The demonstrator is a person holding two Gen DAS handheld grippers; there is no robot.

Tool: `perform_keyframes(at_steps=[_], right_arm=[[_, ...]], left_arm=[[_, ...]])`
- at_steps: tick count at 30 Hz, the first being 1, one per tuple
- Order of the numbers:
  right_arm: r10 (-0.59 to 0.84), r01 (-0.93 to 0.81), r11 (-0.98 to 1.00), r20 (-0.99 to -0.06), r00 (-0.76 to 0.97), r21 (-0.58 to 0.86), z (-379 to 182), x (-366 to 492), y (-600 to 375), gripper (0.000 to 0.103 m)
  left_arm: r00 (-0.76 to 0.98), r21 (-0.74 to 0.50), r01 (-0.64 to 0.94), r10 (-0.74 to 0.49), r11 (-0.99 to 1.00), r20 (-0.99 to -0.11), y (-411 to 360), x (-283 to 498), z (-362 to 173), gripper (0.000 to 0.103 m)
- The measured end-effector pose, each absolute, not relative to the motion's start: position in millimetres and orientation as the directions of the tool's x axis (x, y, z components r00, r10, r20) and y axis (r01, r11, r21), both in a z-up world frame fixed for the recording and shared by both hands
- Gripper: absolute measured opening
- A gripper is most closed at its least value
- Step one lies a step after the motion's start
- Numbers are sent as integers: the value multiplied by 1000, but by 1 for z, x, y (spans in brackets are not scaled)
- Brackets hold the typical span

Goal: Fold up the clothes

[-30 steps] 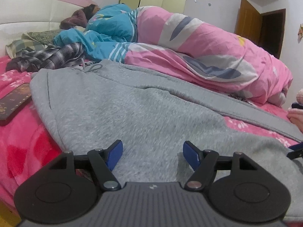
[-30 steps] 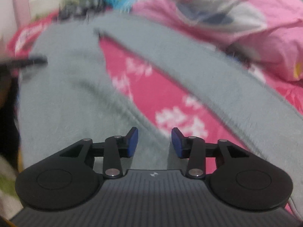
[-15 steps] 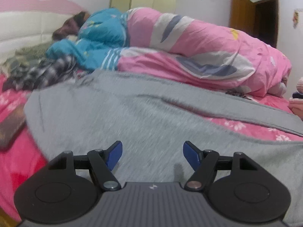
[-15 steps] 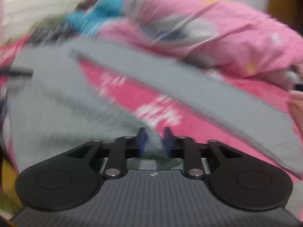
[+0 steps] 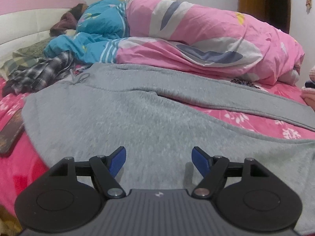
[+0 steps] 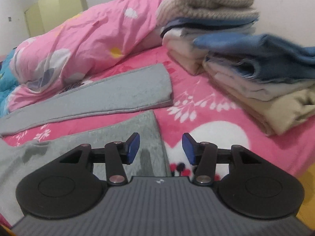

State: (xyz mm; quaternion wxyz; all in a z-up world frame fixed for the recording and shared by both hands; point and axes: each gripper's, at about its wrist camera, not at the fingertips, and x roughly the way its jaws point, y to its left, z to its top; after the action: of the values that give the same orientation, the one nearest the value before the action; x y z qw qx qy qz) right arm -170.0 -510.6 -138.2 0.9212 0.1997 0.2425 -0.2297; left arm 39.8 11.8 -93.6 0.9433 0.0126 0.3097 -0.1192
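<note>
The left gripper [image 5: 158, 158], black with blue pads, hovers with its jaws standing wide apart and nothing between them, above the fuzzy grey fleece trousers [image 5: 137, 118] spread flat across the bed. The right gripper [image 6: 161, 148], of the same make, has its jaws opening, with no cloth caught between them; beneath it lies the hem end of the nearer trouser leg [image 6: 137, 135], its left pad over the grey cloth and its right pad over the bare bedcover. The farther trouser leg [image 6: 110, 96] lies apart from the near one, with a strip of bright pink flowered blanket [image 6: 206, 106] showing between them. Just beyond the right gripper, on the right, sit two stacks of folded clothes: a nearer stack of beige and white pieces topped with blue denim [image 6: 265, 74], and a farther stack topped with a beige knitted piece [image 6: 206, 5]. Behind the trousers a bulky pink duvet with white and grey flowers [image 5: 206, 45] runs along the bed, joined at its left by a crumpled turquoise quilt [image 5: 94, 39]. Near the waistband lie a black and white checked garment [image 5: 43, 72] and, at the bed's left edge, a dark flat rectangular object [image 5: 9, 135] partly tucked against the grey cloth. A pale padded headboard [image 5: 23, 31] and a yellow-green wardrobe [image 6: 57, 9] stand behind.
</note>
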Motion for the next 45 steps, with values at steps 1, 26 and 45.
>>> perform_keyframes(at_steps=[1, 26, 45], right_arm=[[-305, 505, 819, -542, 783, 270, -142, -163, -513, 46], [-229, 519, 388, -466, 855, 762, -195, -333, -472, 55], [-185, 381, 262, -342, 921, 887, -211, -390, -417, 0]], left_arm=[[777, -59, 225, -215, 973, -592, 13, 35, -93, 75], [644, -379, 199, -412, 904, -645, 49, -9, -110, 75], [684, -339, 238, -405, 910, -607, 44, -39, -106, 72]])
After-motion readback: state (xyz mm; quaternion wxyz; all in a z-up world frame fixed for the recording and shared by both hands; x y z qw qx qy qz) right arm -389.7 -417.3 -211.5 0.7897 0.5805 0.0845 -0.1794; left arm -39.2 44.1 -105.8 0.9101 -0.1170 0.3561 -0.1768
